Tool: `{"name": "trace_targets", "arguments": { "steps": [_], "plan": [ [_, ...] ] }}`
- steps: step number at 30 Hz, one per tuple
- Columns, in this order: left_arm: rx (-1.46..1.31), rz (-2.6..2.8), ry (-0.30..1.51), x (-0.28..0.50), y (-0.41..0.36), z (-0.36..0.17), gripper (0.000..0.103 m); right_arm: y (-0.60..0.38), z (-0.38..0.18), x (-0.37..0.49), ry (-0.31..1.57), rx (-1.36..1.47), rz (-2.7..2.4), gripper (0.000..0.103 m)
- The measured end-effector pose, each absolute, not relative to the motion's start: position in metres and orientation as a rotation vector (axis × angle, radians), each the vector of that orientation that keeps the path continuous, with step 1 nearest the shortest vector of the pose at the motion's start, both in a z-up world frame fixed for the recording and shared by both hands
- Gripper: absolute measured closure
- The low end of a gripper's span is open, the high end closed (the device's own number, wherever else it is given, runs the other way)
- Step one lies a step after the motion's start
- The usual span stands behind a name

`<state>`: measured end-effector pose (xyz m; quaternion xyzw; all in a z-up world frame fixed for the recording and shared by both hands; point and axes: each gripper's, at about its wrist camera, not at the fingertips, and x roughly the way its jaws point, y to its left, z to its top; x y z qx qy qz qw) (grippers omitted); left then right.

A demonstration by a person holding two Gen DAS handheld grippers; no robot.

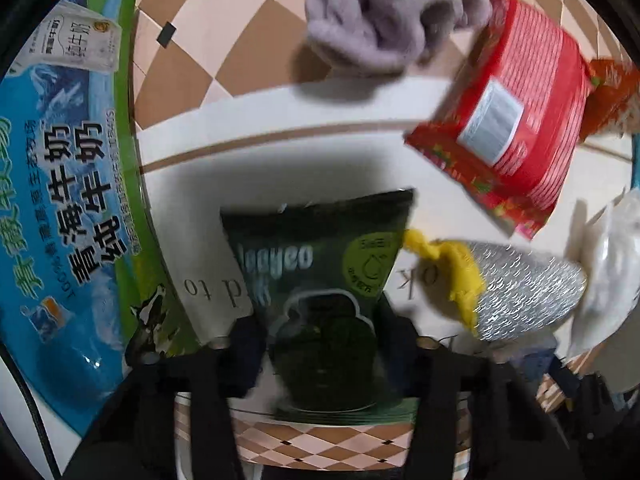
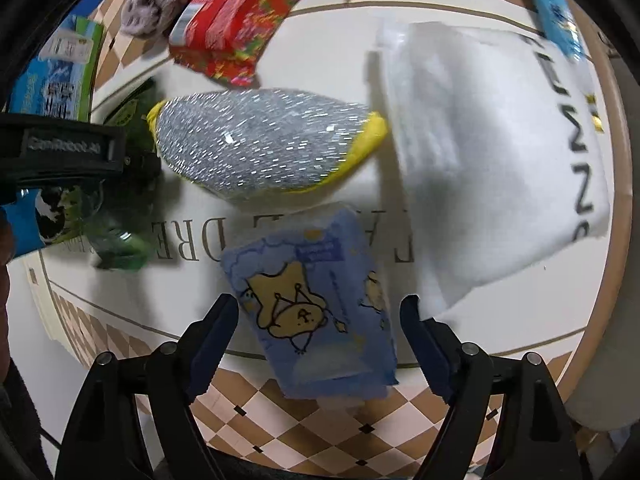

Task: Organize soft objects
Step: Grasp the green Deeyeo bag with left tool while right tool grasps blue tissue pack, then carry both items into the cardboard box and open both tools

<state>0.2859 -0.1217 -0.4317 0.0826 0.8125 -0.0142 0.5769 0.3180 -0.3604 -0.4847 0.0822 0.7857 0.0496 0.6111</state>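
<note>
- Right now the left gripper (image 1: 320, 344) points steeply down at a dark green glossy snack pouch (image 1: 320, 280), and its jaws are clenched on the pouch's near end; the pads sit against both of its side edges.
- That pouch's long axis runs straight away from the left jaws, its sealed far edge pointing toward the middle of the round white tabletop with tan checked rim (image 1: 280, 140).
- Meanwhile the right gripper (image 2: 320, 320) has its jaws spread wide, one on each side of a pale blue plastic tissue pack printed with a yellow crowned bear (image 2: 316, 308). I see a gap on both sides, so nothing is pressed yet.
- The blue pack lies lengthwise between those jaws, slightly skewed, its near end overhanging the checked rim; I judge that closing would catch it across its short width.
- Just beyond the pack lies a silver sparkly scouring pad with yellow edging (image 2: 264, 140), and beside that a white folded cloth with black lettering (image 2: 500, 152); both look nearer the right hand than the left.
- Farther off sit a red wrapped tissue pack (image 1: 516, 120) and a lilac fuzzy cloth (image 1: 380, 16), well apart from either gripper.
</note>
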Motion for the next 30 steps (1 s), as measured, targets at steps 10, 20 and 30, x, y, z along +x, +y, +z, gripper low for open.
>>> {"name": "trace_targets", "arguments": {
  "steps": [10, 20, 30],
  "plan": [
    [0.238, -0.036, 1.852, 0.231, -0.106, -0.432, 0.065, -0.323, -0.509, 0.301, 1.858, 0.084, 0.121, 0.013],
    [0.256, -0.064, 1.796, 0.192, -0.106, -0.41, 0.072, -0.33, -0.512, 0.268, 1.845, 0.1, -0.001, 0.052],
    [0.097, -0.156, 1.602, 0.19, -0.071, -0.268, 0.072, -0.326, -0.419, 0.223, 1.72, 0.313, 0.148, 0.054]
  ]
}}
